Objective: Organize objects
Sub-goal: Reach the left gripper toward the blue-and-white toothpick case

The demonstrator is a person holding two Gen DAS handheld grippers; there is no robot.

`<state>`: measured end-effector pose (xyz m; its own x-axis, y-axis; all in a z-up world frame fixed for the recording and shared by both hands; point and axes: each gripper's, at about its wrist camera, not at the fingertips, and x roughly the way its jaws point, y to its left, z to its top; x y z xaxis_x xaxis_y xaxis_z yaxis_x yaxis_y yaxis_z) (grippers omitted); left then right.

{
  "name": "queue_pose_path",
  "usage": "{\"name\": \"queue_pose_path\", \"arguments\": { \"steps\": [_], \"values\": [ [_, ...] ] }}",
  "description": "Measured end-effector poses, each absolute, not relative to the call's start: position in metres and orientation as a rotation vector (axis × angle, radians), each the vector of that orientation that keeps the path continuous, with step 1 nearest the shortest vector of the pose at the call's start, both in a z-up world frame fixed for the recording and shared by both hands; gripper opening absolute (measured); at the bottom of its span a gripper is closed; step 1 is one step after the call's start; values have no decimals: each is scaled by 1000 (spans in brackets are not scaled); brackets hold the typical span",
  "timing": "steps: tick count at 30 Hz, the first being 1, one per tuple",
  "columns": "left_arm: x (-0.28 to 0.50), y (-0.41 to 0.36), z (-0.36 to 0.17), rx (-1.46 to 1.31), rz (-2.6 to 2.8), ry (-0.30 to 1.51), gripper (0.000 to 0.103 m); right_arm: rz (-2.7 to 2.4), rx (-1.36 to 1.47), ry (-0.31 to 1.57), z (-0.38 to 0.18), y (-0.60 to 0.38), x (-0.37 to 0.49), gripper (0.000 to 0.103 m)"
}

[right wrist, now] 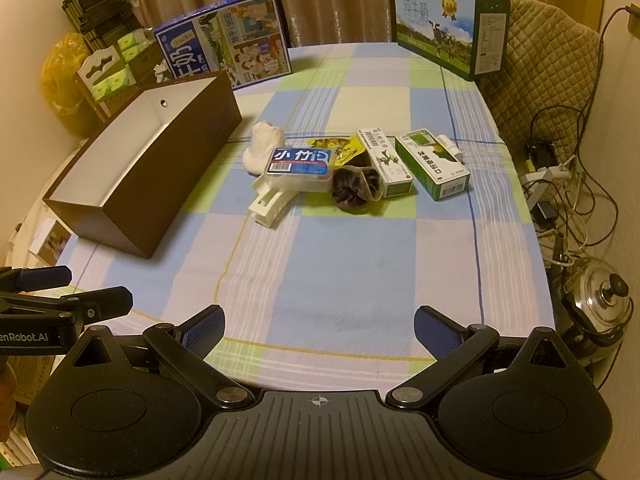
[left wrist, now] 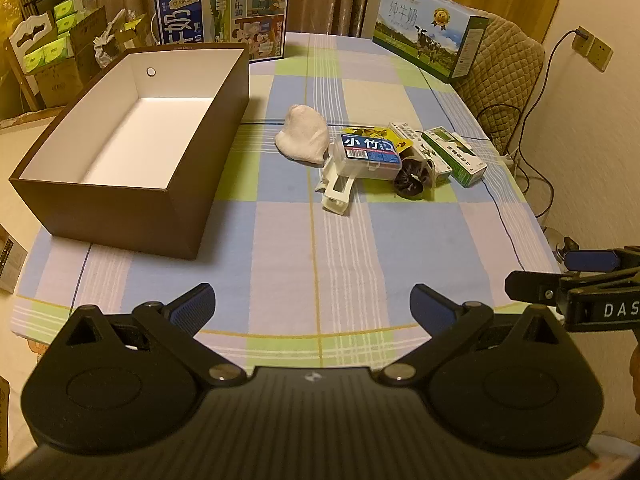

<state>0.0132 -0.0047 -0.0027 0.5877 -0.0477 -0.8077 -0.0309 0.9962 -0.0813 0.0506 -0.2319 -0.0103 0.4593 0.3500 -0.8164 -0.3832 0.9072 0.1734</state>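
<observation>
An open brown box (left wrist: 132, 204) (right wrist: 168, 184) with a white inside stands on the table's left side, with nothing in it. Mid-table lies a cluster: a white sock (left wrist: 302, 138) (right wrist: 260, 150), a clear case with a blue label (left wrist: 370, 154) (right wrist: 300, 168) resting on a white plastic clip (left wrist: 336, 194) (right wrist: 268, 204), a yellow snack packet (left wrist: 384, 136) (right wrist: 340, 146), a dark scrunchie (left wrist: 412, 180) (right wrist: 352, 190), and two green-and-white cartons (left wrist: 456, 156) (right wrist: 432, 168) (right wrist: 386, 166). My left gripper (left wrist: 312, 308) and right gripper (right wrist: 318, 328) hover open over the near edge, holding nothing.
Two large milk cartons stand at the table's far end, a blue one (left wrist: 224, 16) (right wrist: 224, 40) and a green one (left wrist: 432, 28) (right wrist: 452, 24). A quilted chair (left wrist: 508, 64) and a cable tangle (right wrist: 560, 184) sit to the right, with a steel kettle (right wrist: 596, 304) below. Stacked boxes (left wrist: 60, 48) crowd the left.
</observation>
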Motion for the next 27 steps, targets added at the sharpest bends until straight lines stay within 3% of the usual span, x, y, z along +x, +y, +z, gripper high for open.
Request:
{"name": "queue_pose_path", "arguments": {
  "steps": [27],
  "values": [
    [53, -23, -5, -99, 1, 965, 102, 457, -39, 1004, -14, -243, 80, 99]
  ]
}}
